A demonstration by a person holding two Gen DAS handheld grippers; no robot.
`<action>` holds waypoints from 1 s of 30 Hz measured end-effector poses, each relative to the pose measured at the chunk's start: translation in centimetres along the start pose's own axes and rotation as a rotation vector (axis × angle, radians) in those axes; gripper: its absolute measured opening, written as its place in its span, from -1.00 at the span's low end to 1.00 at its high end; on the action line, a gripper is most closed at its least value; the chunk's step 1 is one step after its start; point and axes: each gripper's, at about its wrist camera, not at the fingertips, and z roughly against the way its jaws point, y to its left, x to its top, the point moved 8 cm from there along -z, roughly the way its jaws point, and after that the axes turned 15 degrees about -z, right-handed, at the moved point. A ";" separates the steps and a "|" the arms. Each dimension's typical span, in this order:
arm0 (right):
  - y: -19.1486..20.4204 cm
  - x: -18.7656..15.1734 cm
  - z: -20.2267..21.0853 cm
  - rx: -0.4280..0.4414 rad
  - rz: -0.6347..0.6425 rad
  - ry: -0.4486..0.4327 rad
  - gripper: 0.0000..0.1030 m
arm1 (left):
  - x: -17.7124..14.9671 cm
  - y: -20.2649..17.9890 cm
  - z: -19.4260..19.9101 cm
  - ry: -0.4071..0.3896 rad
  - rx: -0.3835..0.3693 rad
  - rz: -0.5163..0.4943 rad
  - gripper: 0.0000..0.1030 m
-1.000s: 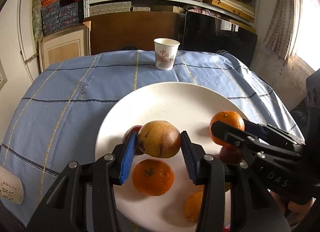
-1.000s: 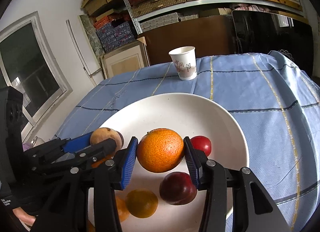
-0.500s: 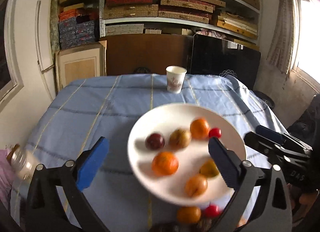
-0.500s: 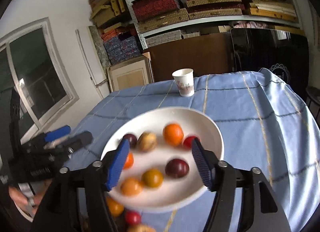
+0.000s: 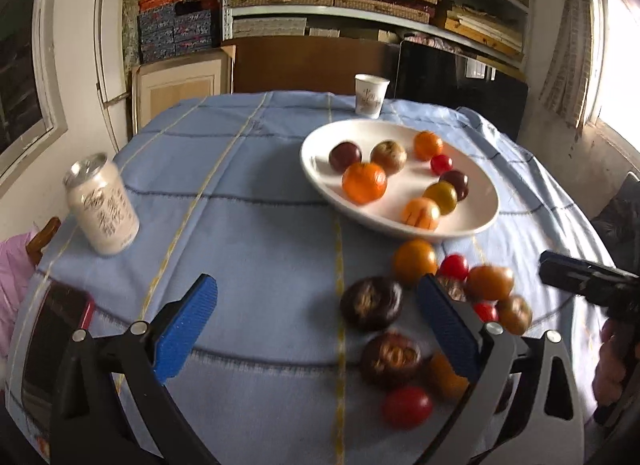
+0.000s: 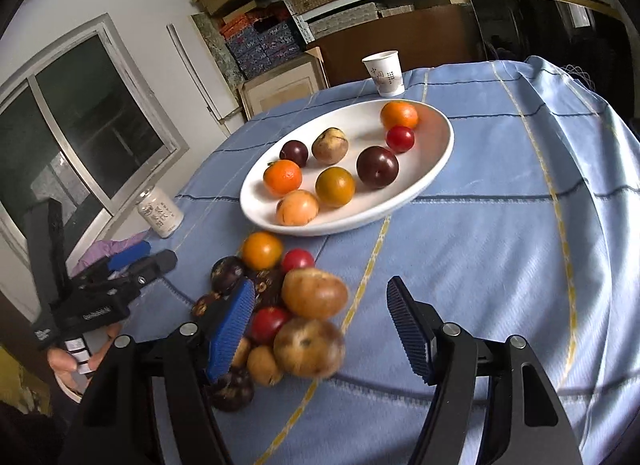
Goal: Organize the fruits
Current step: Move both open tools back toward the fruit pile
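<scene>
A white plate on the blue cloth holds several fruits: oranges, dark plums, a brown fruit and a small red one. A loose pile of fruits lies on the cloth in front of it, among them an orange, a dark round fruit and two brown fruits. My left gripper hangs wide open above the cloth, left of the pile, gripping nothing. My right gripper is open over the pile; the brown fruits lie below its jaws, untouched by the pads.
A pale drinks can stands at the left of the table, and a paper cup stands behind the plate. A red-edged phone lies at the near left edge. Shelves of boxes line the far wall.
The left gripper let go of the brown fruit and the right let go of the orange, both on the plate. Both opened and drew back toward the loose pile.
</scene>
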 end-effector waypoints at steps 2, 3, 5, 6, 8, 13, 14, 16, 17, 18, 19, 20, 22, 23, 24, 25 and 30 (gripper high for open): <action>-0.2 -0.5 0.0 -0.001 -0.002 0.020 0.35 | -0.8 0.2 0.0 0.015 0.000 0.010 0.91; -0.4 -1.0 -0.2 -0.009 -0.006 0.038 0.35 | -1.1 0.4 -0.2 0.025 0.007 0.014 0.91; -0.5 -1.6 -0.6 -0.016 -0.006 0.066 0.33 | -1.3 0.9 -0.4 0.035 0.026 0.023 0.91; -0.5 -1.8 -0.9 -0.020 -0.002 0.079 0.31 | -1.3 1.1 -0.4 0.037 0.027 0.032 0.91; -0.2 -2.4 -1.2 -0.027 0.019 0.101 0.24 | -1.1 1.5 -0.4 0.032 0.020 0.051 0.91; 0.1 -3.1 -1.9 -0.065 0.067 0.115 0.03 | -1.1 1.9 -0.2 0.026 0.022 0.067 0.91; 0.1 -3.2 -2.0 -0.069 0.067 0.118 0.02 | -1.0 2.0 -0.1 0.024 0.021 0.068 0.91; -0.1 -3.3 -2.2 -0.068 0.060 0.125 0.00 | -0.9 1.8 -0.1 0.022 0.015 0.067 0.91; -0.1 -3.3 -2.2 -0.067 0.059 0.125 0.00 | -0.9 1.7 -0.1 0.021 0.012 0.066 0.91; 0.0 -3.4 -2.2 -0.068 0.062 0.125 0.00 | -0.9 1.8 0.0 0.020 0.012 0.065 0.91; 0.0 -3.3 -2.3 -0.069 0.065 0.125 0.00 | -0.9 1.7 0.1 0.019 0.013 0.064 0.91; 0.0 -3.3 -2.3 -0.071 0.069 0.126 0.00 | -0.9 1.7 0.1 0.018 0.013 0.063 0.91; 0.1 -3.5 -2.4 -0.072 0.074 0.131 0.00 | -0.9 1.6 0.2 0.017 0.010 0.063 0.91; 0.1 -3.5 -2.5 -0.072 0.074 0.131 0.00 | -0.9 1.7 0.3 0.016 0.009 0.064 0.91; 0.1 -3.5 -2.5 -0.072 0.075 0.130 0.00 | -0.9 1.7 0.3 0.016 0.007 0.065 0.91; 0.1 -3.5 -2.5 -0.072 0.074 0.130 0.00 | -0.9 1.7 0.3 0.015 0.007 0.066 0.91; 0.2 -3.5 -2.5 -0.055 0.066 0.138 -0.12 | -0.9 1.7 0.4 0.015 0.008 0.065 0.91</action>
